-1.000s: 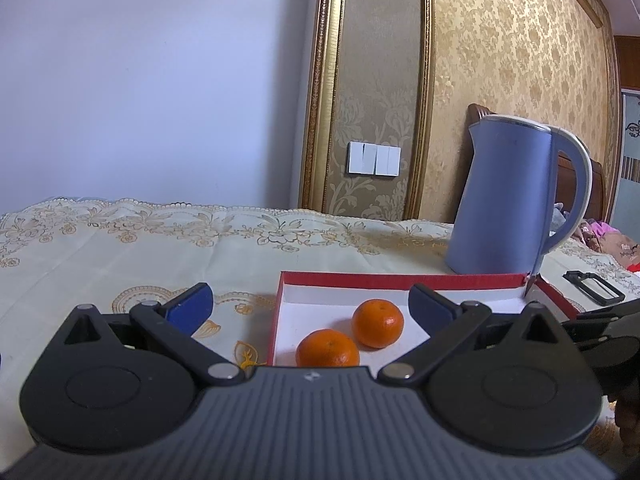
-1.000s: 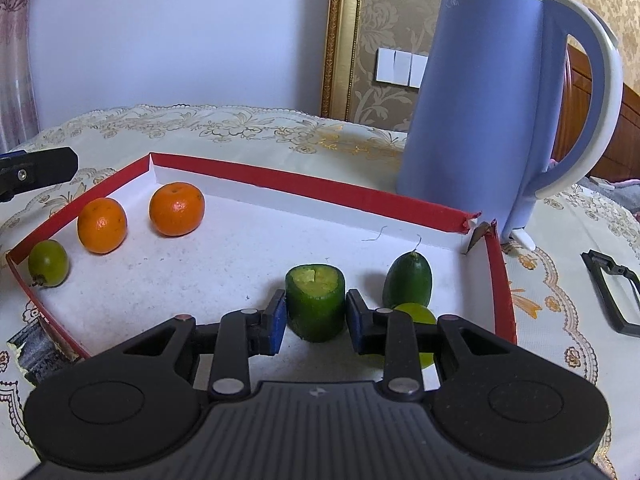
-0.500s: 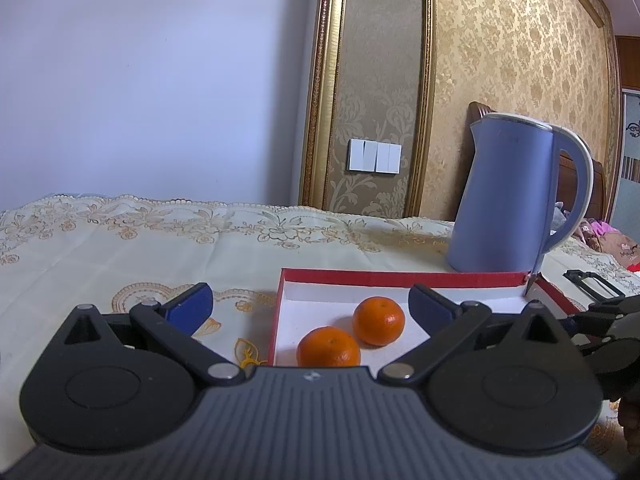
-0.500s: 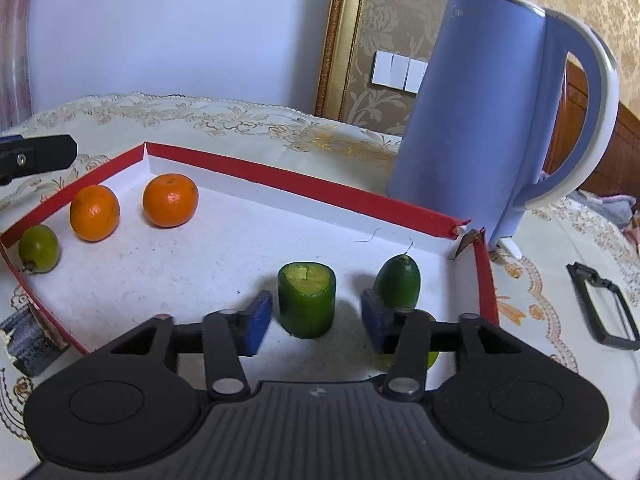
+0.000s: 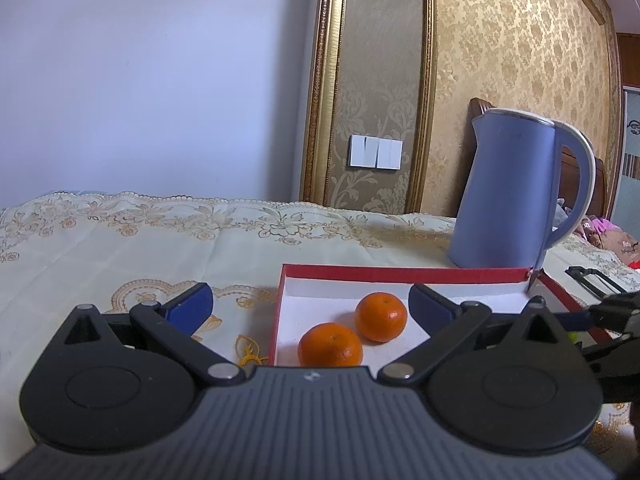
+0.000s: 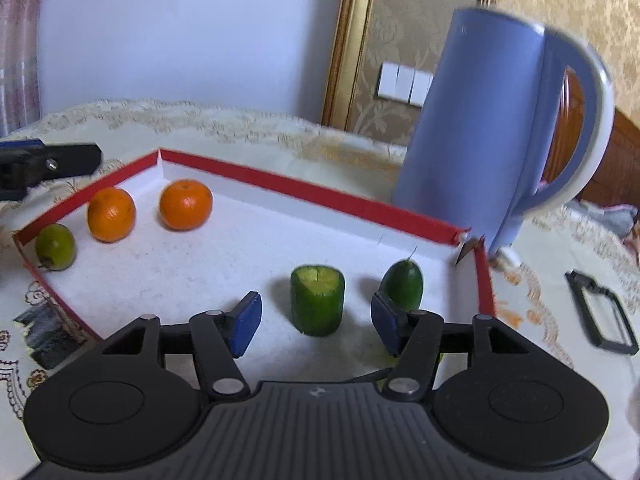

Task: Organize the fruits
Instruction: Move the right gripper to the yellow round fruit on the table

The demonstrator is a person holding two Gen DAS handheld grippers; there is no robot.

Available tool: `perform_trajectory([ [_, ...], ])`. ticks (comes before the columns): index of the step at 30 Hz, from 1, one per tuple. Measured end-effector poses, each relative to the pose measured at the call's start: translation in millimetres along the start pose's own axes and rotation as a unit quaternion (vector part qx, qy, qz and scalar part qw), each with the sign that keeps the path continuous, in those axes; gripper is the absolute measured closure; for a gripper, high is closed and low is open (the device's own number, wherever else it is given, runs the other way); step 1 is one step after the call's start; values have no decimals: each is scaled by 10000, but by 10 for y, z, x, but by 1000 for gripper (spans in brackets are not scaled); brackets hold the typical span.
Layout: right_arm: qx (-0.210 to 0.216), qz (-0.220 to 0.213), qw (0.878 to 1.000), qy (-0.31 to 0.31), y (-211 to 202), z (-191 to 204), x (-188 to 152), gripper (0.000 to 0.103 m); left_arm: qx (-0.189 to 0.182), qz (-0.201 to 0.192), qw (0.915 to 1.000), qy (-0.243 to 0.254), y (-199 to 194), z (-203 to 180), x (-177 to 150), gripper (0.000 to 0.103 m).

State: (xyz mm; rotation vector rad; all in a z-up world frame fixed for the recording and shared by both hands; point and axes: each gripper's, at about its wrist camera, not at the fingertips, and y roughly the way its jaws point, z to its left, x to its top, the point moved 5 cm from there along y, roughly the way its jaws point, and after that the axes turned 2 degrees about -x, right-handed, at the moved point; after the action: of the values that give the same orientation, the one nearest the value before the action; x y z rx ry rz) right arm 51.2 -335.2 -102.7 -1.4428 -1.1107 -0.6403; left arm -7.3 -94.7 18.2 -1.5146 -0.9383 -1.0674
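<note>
I see the table (image 5: 120, 248) first, covered in a cream cloth with gold flower stitching, and everything else sits on it. The blue kettle (image 6: 480, 120) stands upright just past the far right corner of the tray. The tray (image 6: 304, 190) is a shallow box lid, red outside and white inside, with all the fruit lying in it.

My left gripper (image 5: 310, 306) hangs low over the tray's near left corner, its blue pads spread wide with nothing between them. My right gripper (image 6: 316, 322) is over the tray's near right part; its jaws have just been opening, and the pads now stand clear on either side of the cut green fruit, pressing on nothing.

That cut green fruit (image 6: 318, 300) stands upright on the white floor, its pale cut face up, just ahead of the gap between my right pads. Beside it to the right lies a dark green fruit (image 6: 402, 286) with a small stem, partly behind my right pad. At the far left of the tray two oranges (image 6: 186, 205) sit close together, near each other but apart. A small yellow-green fruit (image 6: 55, 246) rests in the left corner against the red wall.

A black clip (image 6: 602, 312) lies on the cloth right of the tray.
</note>
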Motion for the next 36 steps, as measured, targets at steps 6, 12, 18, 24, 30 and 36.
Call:
perform_trajectory([
  [6, -47, -353, 9993, 104, -336, -64, 16, 21, 20, 3, 10000, 23, 9, -7, -6, 0],
  [12, -46, -656, 9975, 265, -766, -109, -129, 21, 22, -25, 10000, 54, 16, -11, -15, 0],
  [18, 95, -686, 9964, 492, -1117, -72, -461, 17, 78, -121, 9997, 215, 12, -50, -24, 0],
  [24, 268, -384, 9985, 298, -1212, 145, -759, 17, 151, -208, 9987, 446, 1, -110, -34, 0],
  [30, 517, -322, 9980, 177, -1161, 357, -718, 17, 147, -162, 9988, 427, 21, -97, -43, 0],
  [36, 572, -154, 9981, -146, -987, 553, -586, 17, 127, -158, 9991, 369, 11, -79, -29, 0],
])
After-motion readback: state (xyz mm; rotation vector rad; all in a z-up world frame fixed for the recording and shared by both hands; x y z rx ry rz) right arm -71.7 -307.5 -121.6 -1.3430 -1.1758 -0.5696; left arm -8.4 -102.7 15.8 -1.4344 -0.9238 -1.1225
